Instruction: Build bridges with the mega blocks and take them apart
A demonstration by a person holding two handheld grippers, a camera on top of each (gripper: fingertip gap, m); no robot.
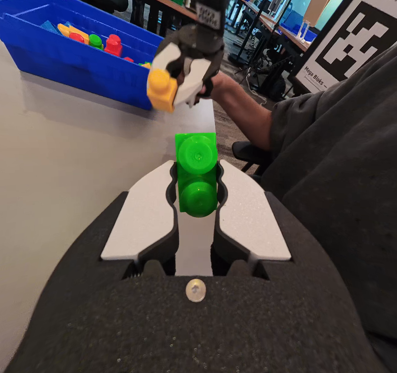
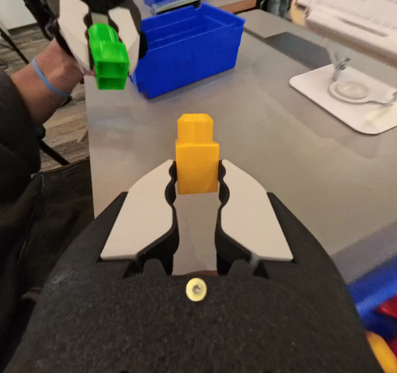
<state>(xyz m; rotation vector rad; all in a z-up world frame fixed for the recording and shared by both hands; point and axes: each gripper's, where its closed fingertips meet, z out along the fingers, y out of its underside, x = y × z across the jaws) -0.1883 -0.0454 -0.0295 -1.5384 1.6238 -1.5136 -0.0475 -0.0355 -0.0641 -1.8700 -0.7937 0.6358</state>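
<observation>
Left tongs [image 1: 196,182]: closed narrow on the green block [image 1: 196,173], gripping its long sides; both studs face the camera, one end sticks out past the tips.
Green block place: held in the air over the counter's [image 1: 64,169] near edge, nearer than the bin and apart from it.
Right tongs [image 2: 197,177]: closed narrow on the yellow block [image 2: 196,165], gripping its body; the single stud points away from the camera.
Yellow block place: held in the air above the counter, just in front of the bin's [image 1: 71,61] near corner in the left wrist view.
Blocks to each other: apart, not joined; each shows in the other view with its own tongs.
Bin: blue, open, standing on the counter beyond both blocks; loose blocks [image 1: 94,41] in red, yellow, green and blue lie inside.
White tray [image 2: 335,104]: on the counter to the right of the bin, well apart, with a clear round dish on it.
Person: forearms and a dark sleeve [image 1: 335,147] at the counter's edge.
</observation>
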